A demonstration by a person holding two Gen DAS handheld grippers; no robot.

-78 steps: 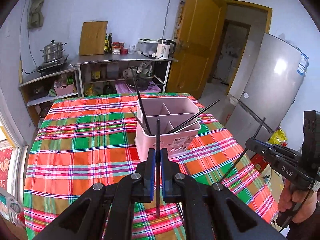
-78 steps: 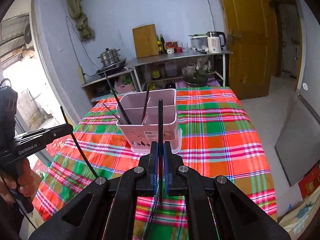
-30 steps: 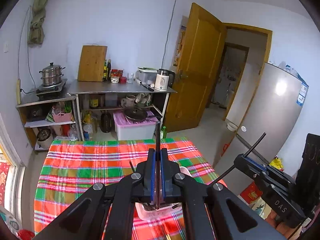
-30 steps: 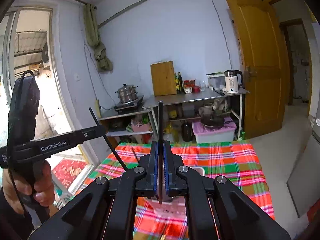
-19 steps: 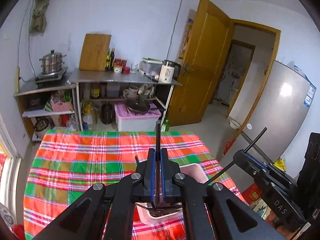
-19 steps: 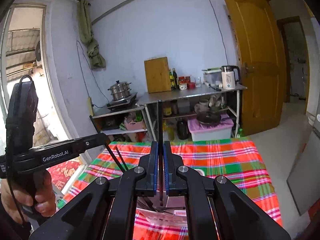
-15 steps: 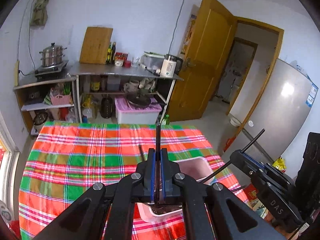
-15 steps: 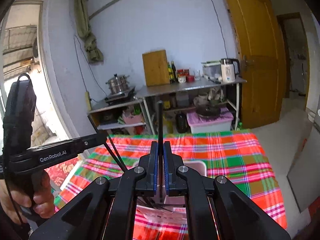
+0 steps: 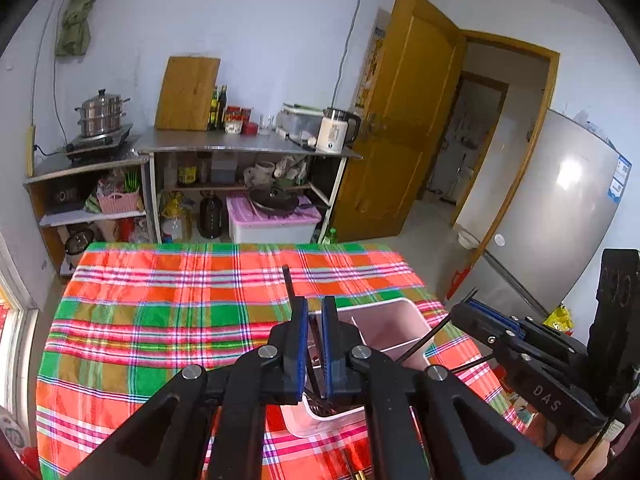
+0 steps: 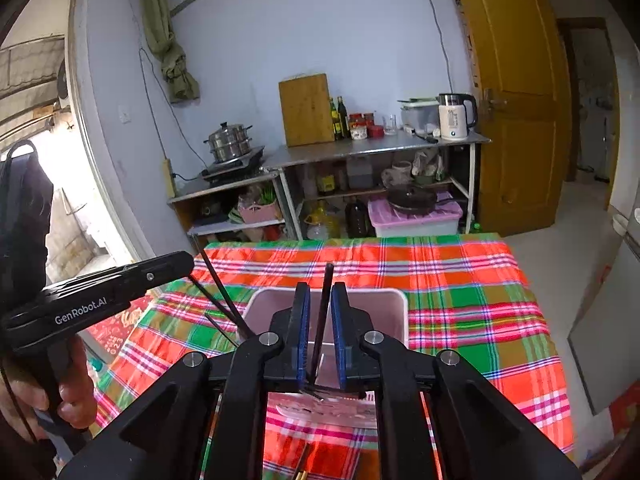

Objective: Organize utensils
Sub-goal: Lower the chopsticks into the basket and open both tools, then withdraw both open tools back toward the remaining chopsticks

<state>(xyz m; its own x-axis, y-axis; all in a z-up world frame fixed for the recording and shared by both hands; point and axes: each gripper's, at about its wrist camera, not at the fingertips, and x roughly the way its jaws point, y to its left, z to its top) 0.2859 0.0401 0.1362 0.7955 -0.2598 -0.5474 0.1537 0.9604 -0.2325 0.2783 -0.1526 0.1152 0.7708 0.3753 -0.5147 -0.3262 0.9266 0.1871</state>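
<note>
A pink divided utensil holder (image 9: 396, 320) (image 10: 360, 300) stands on the plaid tablecloth, with dark chopsticks inside it. My left gripper (image 9: 314, 304) hangs just over its near left part. Its narrow jaws are shut on a black chopstick (image 9: 288, 280) that leans left, lower end down in the holder. My right gripper (image 10: 320, 290) sits over the holder's near side and its jaws are opening. A black chopstick (image 10: 328, 280) leans loose between the pads without being pressed. Each gripper also shows in the other's view, the right gripper (image 9: 468, 308) and the left gripper (image 10: 188, 262).
The table (image 9: 160, 320) is covered in red and green plaid. Beyond it stands a metal shelf (image 9: 248, 146) with a kettle, bottles, a cutting board and a steamer pot. A yellow door (image 9: 404, 120) and a fridge (image 9: 560, 220) are on the right. A hand (image 10: 60, 396) grips the left tool's handle.
Both grippers have come down onto the holder. The right pads have drawn apart and its chopstick now leans loose. The left chopstick has tipped to the left.
</note>
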